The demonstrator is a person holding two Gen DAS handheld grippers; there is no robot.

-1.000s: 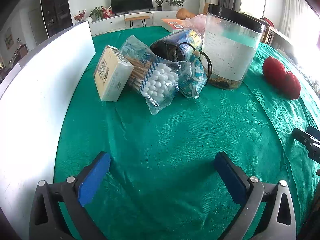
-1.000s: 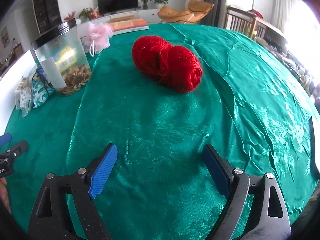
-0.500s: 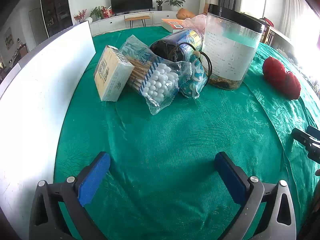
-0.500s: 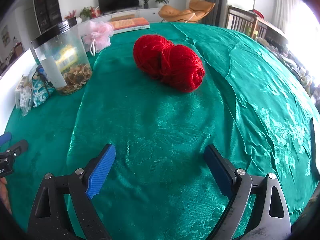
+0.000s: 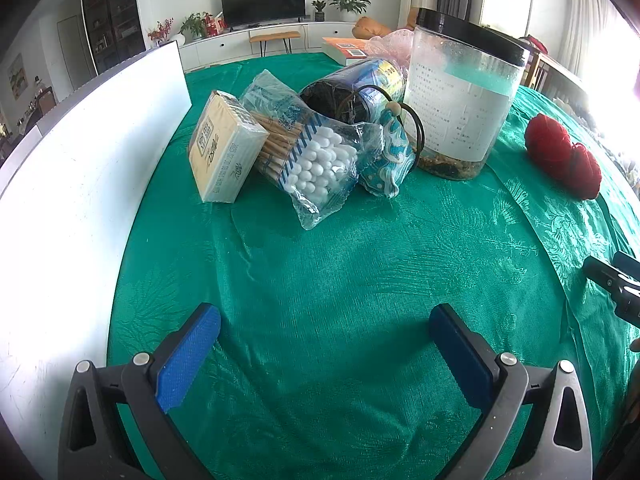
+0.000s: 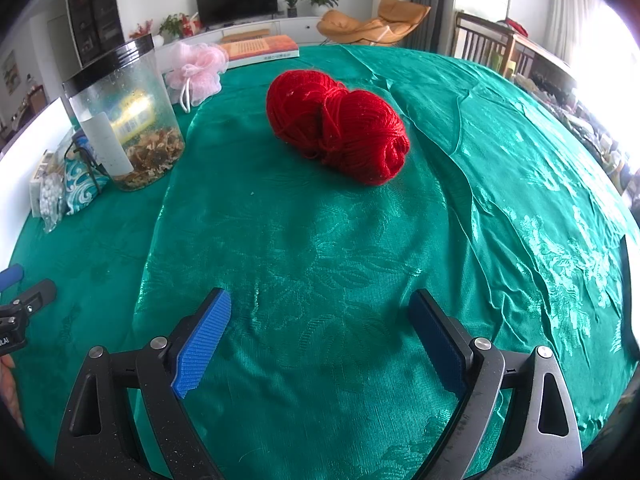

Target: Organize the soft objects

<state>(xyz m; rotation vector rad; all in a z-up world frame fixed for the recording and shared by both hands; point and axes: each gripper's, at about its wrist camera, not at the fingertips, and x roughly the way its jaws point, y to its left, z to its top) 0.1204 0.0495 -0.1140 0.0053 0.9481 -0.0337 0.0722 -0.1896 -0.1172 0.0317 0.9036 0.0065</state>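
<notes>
- Right gripper (image 6: 320, 340): jaws spread wide, empty; red yarn (image 6: 340, 132) lies straight ahead, farther on the tablecloth (image 6: 500, 200), long axis running far-left to near-right.
- Left gripper (image 5: 324, 348): wide apart, empty; the yarn lies far right, so the right gripper is nearer.

The clear jar (image 5: 460, 96) hides most of the pink bath pouf (image 5: 390, 42).

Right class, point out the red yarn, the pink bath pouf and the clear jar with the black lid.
red yarn (image 6: 340, 128): right wrist view, middle of the two balls.
pink bath pouf (image 6: 197, 70): right wrist view, centre of the mesh.
clear jar (image 5: 460, 112): left wrist view, on its label.
</notes>
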